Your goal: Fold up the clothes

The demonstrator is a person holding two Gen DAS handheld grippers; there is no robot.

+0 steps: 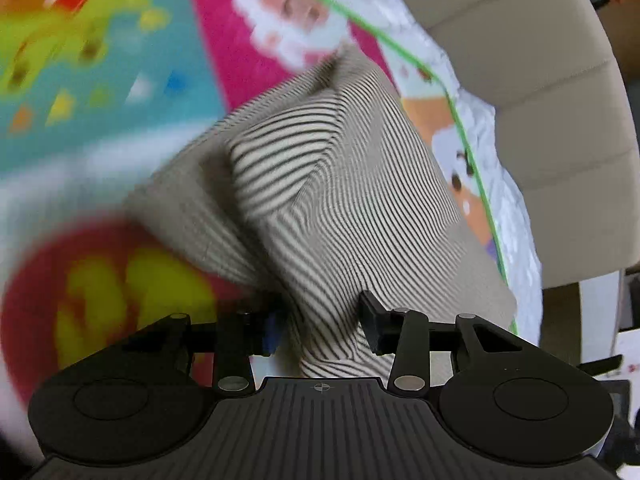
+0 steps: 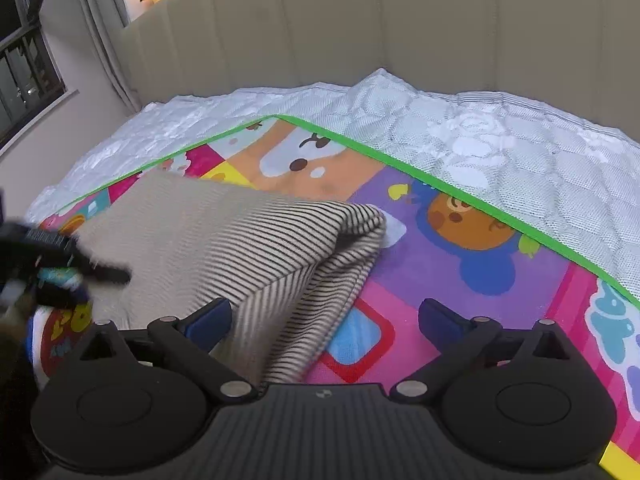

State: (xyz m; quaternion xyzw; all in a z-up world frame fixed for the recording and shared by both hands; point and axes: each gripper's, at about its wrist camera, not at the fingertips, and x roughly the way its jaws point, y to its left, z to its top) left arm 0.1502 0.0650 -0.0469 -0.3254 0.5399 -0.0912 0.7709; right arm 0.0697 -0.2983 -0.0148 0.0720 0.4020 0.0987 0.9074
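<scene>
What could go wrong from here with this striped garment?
1. The left tool pinches only a bunched ridge of the garment, so it may slip or drag one layer.
2. The right tool is open, holding nothing; the folded flap stands puffed and may flop open.
3. Pulling might wrinkle the mat.

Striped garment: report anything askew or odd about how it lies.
The striped garment lies unevenly: its folded-over edge stands up in a loose hump on the play mat, not flat. The left gripper pinches a bunched fold.

garment (image 2: pixel 224 240) on mat (image 2: pixel 460 292) | mat on mattress (image 2: pixel 500 152) | headboard (image 2: pixel 400 32) behind mattress
</scene>
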